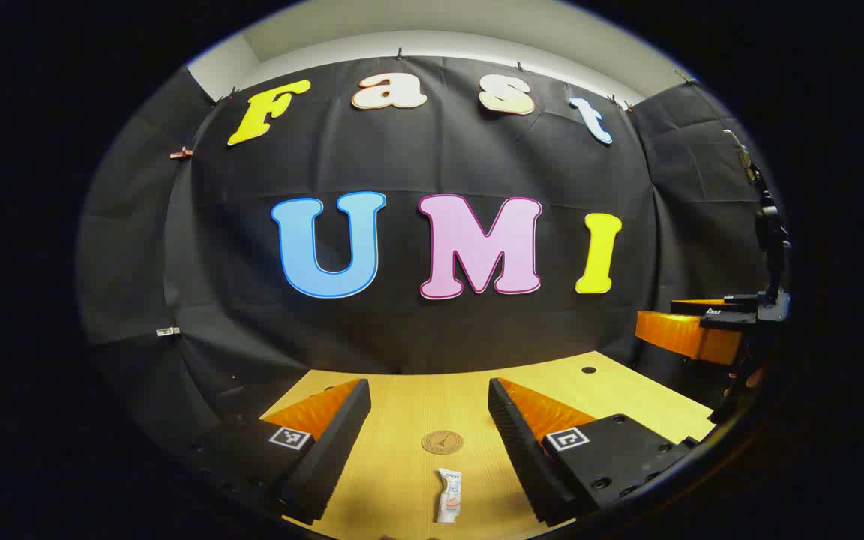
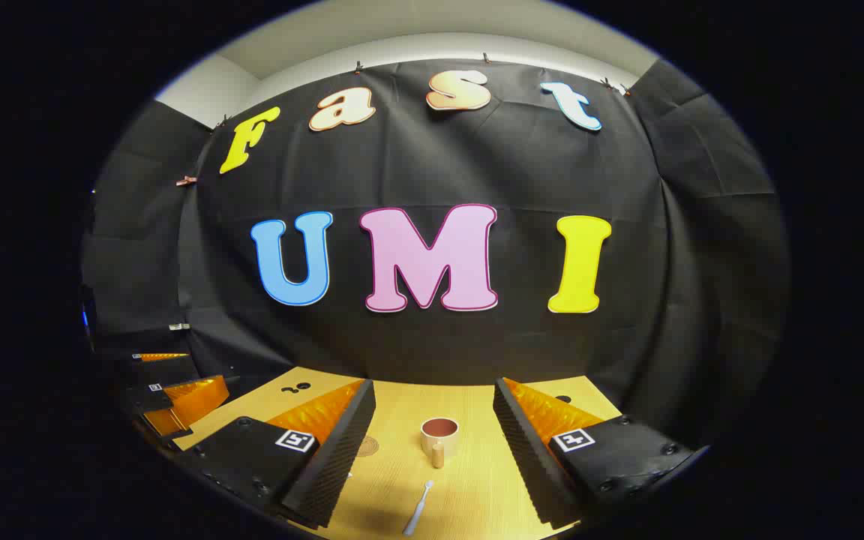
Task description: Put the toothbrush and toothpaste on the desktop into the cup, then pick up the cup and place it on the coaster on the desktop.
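- Both grippers, left gripper point(image 1: 429, 450) and right gripper point(image 2: 432, 457), hover with fingers apart, empty.
- Toothpaste tube point(image 1: 448, 495) lies near, coaster point(image 1: 442, 442) just beyond.
- Toothbrush point(image 2: 418, 508) lies before the handled cup point(image 2: 439, 435); descend straight, straddling it crosswise.

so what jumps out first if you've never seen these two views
In the left gripper view, the toothpaste lies on the wooden desktop between the open left gripper, with the round coaster just beyond it. In the right gripper view, the cup stands upright between the open right gripper, the toothbrush lying nearer the camera.
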`<state>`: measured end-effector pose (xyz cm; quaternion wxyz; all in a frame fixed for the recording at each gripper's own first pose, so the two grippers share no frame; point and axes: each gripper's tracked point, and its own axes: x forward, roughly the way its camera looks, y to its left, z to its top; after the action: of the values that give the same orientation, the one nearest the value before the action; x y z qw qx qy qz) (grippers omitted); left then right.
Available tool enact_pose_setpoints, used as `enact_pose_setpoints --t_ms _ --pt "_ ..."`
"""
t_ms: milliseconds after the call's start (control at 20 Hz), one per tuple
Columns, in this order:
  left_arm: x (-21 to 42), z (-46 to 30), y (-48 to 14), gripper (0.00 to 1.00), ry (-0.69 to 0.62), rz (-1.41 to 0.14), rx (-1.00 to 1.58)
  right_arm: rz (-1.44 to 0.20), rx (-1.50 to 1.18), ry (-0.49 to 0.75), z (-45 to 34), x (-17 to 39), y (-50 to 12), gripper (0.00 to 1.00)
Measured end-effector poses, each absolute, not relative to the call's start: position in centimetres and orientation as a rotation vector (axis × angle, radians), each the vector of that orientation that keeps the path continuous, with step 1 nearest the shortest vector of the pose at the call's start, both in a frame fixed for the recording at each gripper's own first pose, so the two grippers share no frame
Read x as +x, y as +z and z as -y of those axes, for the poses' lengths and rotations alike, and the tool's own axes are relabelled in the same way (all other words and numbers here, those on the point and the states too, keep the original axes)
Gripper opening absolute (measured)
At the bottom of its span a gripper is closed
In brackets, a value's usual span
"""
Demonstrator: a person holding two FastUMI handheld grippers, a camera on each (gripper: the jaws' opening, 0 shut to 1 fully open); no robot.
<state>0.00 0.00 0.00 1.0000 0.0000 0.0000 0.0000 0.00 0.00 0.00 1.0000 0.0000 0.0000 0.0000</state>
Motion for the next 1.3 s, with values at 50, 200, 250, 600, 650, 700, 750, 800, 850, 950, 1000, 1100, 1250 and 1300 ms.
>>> enact_pose_setpoints --t_ms 50,200,250,600,650,700,750,800,850,950,1000,1100,1250,1300 --pt "0.1 0.0 -0.1 0.98 0.001 -0.002 0.001 -0.004 -0.001 -0.001 0.1 0.1 -0.1 0.98" --pt "0.6 0.6 0.0 0.98 -0.003 -0.003 0.002 -0.012 -0.005 0.006 -0.1 0.1 -0.4 0.98" --pt "0.7 0.8 0.0 0.98 -0.007 -0.001 0.002 -0.011 -0.012 0.006 0.0 0.1 -0.3 0.98" --pt "1.1 2.0 -0.4 0.98 -0.034 -0.007 0.015 -0.018 -0.020 0.020 -0.2 0.3 -0.5 0.98" --pt "1.1 2.1 -0.6 0.98 -0.034 -0.009 0.011 -0.020 -0.016 0.021 -0.1 0.3 -0.5 0.98" --pt "1.2 2.1 -0.7 0.98 -0.034 -0.013 0.007 -0.023 -0.008 0.022 0.0 0.4 -0.5 0.98" --pt "1.2 2.1 -0.9 0.98 -0.034 -0.020 0.002 -0.023 0.003 0.028 -0.2 0.6 -0.4 0.98" --pt "1.3 2.2 -1.0 0.98 -0.036 -0.026 -0.002 -0.020 0.008 0.037 -0.3 0.9 -0.1 0.98" --pt "1.4 2.2 -1.4 0.98 -0.038 -0.033 -0.004 -0.017 0.006 0.043 -0.5 1.3 0.1 0.98" --pt "1.7 2.0 -2.0 0.98 -0.032 -0.049 0.001 -0.013 -0.006 0.052 -0.5 1.9 0.4 0.98" --pt "1.9 1.8 -2.2 0.98 -0.031 -0.057 0.002 -0.008 -0.008 0.056 -0.6 2.2 0.6 0.98" --pt "2.3 1.5 -3.1 0.98 -0.025 -0.082 -0.001 -0.012 -0.009 0.064 -0.6 2.8 0.7 0.98" --pt "2.9 1.3 -5.0 0.98 -0.024 -0.129 -0.001 -0.029 -0.020 0.073 -0.4 3.4 0.1 0.98" --pt "3.2 1.1 -5.8 0.98 -0.020 -0.147 0.005 -0.038 -0.021 0.076 -0.3 3.6 -0.2 0.98"
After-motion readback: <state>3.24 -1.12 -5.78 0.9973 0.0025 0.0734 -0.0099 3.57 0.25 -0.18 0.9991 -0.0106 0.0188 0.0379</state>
